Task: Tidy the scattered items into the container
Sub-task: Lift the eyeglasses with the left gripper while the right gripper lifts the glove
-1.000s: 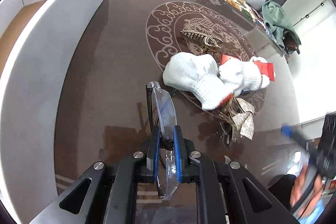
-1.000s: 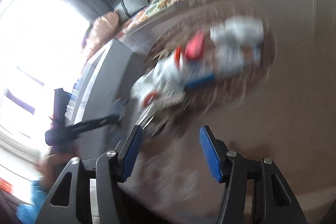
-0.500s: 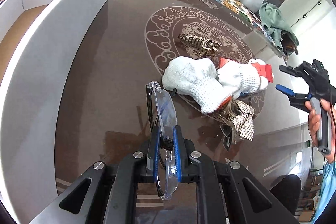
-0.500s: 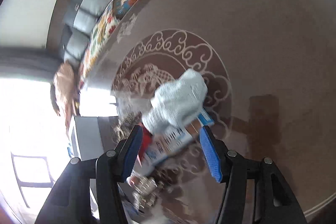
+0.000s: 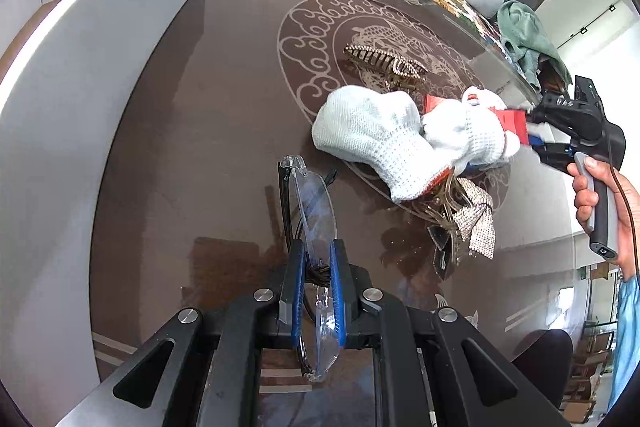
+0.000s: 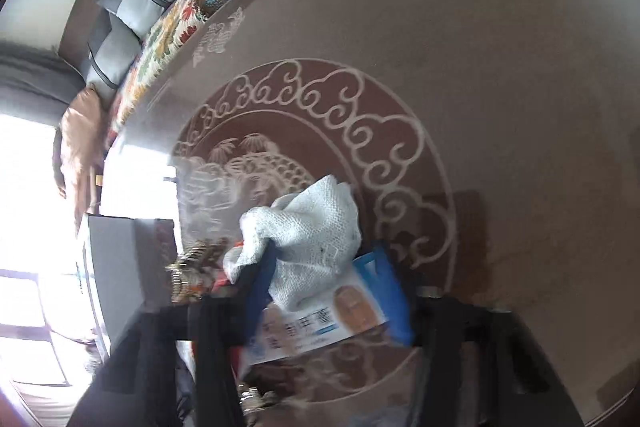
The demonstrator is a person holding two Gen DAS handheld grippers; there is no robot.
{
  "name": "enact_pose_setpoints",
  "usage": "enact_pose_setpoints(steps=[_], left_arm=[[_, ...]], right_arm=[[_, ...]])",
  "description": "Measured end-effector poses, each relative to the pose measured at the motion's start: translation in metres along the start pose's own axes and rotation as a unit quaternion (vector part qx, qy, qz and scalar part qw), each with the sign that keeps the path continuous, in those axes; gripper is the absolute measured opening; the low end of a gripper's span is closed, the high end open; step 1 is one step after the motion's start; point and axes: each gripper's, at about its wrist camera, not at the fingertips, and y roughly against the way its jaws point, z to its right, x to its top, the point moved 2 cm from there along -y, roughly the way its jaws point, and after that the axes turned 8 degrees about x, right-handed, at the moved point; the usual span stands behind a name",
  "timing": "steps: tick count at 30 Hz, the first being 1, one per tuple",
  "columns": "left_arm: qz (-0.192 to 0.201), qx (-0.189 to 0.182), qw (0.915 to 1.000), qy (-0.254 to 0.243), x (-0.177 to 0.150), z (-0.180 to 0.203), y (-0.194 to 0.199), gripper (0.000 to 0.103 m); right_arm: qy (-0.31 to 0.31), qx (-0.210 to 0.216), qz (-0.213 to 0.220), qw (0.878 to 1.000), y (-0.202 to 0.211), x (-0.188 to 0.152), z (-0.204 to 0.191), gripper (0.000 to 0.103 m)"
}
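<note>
The left gripper (image 5: 315, 291) is matte black with two blue ribbed pads (image 5: 297, 291) and round silver screws (image 5: 263, 295) on its angular arms, which have triangular cut-outs. The right gripper (image 5: 534, 133) is black too, with blue pads, a grey handle (image 5: 596, 203) and a thin dark cable (image 5: 624, 195). A light blue sleeve (image 5: 626, 331) covers the person's arm.

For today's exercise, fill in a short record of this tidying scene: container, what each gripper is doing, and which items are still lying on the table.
container: white box, at the table's left edge
left gripper: shut on clear glasses
right gripper: just closed on blue-and-white packet under white glove
still on table: gloves, gold hair claw, rhinestone bow clip
</note>
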Motion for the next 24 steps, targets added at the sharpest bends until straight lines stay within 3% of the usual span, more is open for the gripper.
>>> enact_pose_setpoints(steps=[4, 5, 7, 11, 13, 14, 15, 19, 24], left_arm=[[0.000, -0.001, 1.0000, 0.002, -0.002, -0.001, 0.000, 0.012], [0.000, -0.001, 1.0000, 0.002, -0.003, -0.001, 0.000, 0.012], [0.001, -0.002, 1.0000, 0.003, -0.003, 0.000, 0.000, 0.012], [0.000, -0.001, 1.0000, 0.002, -0.002, 0.003, 0.001, 0.012], [-0.003, 0.000, 1.0000, 0.003, -0.002, 0.003, 0.000, 0.012], [-0.004, -0.001, 1.0000, 0.003, -0.002, 0.003, -0.001, 0.012], [-0.005, -0.001, 1.0000, 0.004, -0.003, 0.003, -0.002, 0.012], [-0.007, -0.005, 0.9999, 0.008, -0.005, 0.002, -0.003, 0.012], [0.000, -0.013, 0.9998, 0.014, -0.007, 0.003, 0.005, 0.012]], right_arm=[[0.011, 0.030, 0.015, 0.999, 0.005, -0.001, -0.004, 0.023], [0.013, 0.033, 0.015, 0.999, 0.005, -0.001, -0.005, 0.044], [0.006, 0.021, 0.010, 1.000, 0.003, -0.002, -0.005, 0.063], [0.007, 0.039, 0.012, 0.999, -0.007, 0.002, -0.010, 0.063], [0.016, 0.032, 0.002, 0.999, -0.015, 0.004, -0.010, 0.058], [0.018, 0.030, 0.001, 0.999, -0.018, 0.004, -0.009, 0.036], [0.021, 0.037, 0.007, 0.999, -0.018, 0.003, -0.009, 0.021], [0.046, 0.047, 0.045, 0.997, -0.002, -0.004, -0.010, 0.018], [0.105, 0.050, 0.113, 0.987, 0.054, -0.023, -0.015, 0.018]])
